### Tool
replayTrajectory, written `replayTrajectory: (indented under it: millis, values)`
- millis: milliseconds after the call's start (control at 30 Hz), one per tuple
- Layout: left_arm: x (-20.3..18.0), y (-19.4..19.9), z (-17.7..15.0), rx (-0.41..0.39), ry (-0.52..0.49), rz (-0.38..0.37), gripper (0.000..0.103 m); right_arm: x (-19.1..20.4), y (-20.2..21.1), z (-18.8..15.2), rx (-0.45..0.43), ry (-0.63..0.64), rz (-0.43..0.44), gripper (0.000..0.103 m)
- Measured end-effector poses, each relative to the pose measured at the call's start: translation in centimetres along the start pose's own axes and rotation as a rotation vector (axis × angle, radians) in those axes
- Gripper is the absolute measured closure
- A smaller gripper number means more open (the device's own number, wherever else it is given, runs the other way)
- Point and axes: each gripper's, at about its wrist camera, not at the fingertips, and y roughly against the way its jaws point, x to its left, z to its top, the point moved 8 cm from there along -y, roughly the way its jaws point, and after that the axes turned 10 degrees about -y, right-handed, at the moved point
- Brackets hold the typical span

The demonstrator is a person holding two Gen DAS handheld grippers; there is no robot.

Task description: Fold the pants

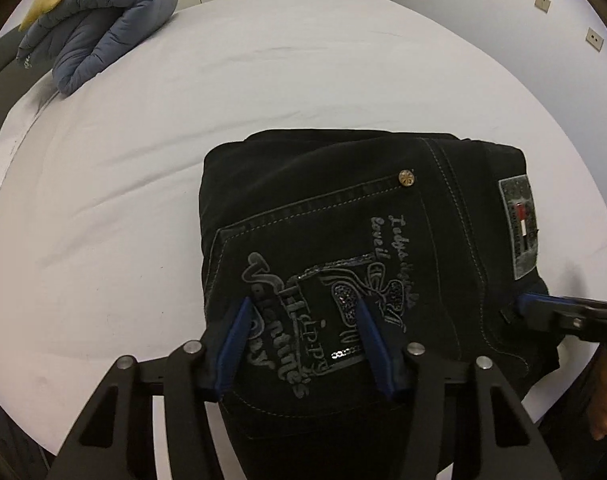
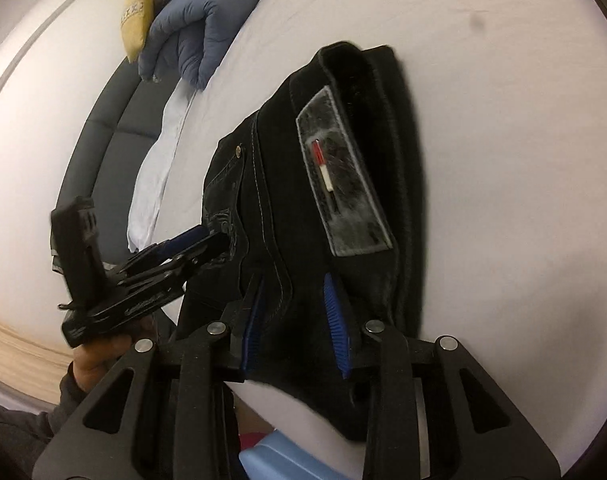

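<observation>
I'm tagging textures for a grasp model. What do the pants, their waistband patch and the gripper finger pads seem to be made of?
Black pants: likely matte denim, given the contrast topstitching and metal rivet.
Waistband patch: grey, scuffed, possibly leather or imitation; cannot tell which.
Left gripper finger pads: blue, ribbed, probably rubber or soft plastic, on matte black plastic-looking fingers.
</observation>
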Motion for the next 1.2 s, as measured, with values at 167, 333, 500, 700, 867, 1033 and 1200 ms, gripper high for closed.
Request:
replayTrajectory:
  millis: [167, 333, 500, 700, 867, 1033, 1200]
  values:
    - [0.2, -0.1, -0.1, 0.003, 0.004, 0.002, 0.047, 1.0, 3.5, 0.1, -0.032, 0.030, -0.117, 0.076]
    - [-0.1, 0.1, -0.1, 0.004, 0.007, 0.002, 0.047, 6.4, 4.3, 2.7, -0.072, 0.130, -0.045, 0.073]
    - [-0.1, 0.2, -0.1, 0.005, 0.011, -0.006, 0.047, 6.0, -0.8, 5.1, -0.024, 0.099, -0.083, 0.073]
    - [0.4, 0.2, -0.3, -0.010, 0.022, -0.025, 0.047, 2.2, 0.1, 2.6, -0.062, 0.095, -0.090, 0.074]
    - [2.8, 3.2, -0.8, -0.082, 0.073, -0.020, 0.043, -0.4, 5.3, -0.1, -0.125, 0.045, -0.104, 0.073]
    - [6.8, 4.1, -1.5, -0.134, 0.178, -0.034, 0.010, -0.3, 8.5, 1.1, -0.185, 0.016, -0.100, 0.038]
    - [7.6, 1.5, -1.8, -0.065, 0.227, -0.175, 0.010, -0.3, 5.7, 3.9, -0.104, 0.009, -0.129, 0.034]
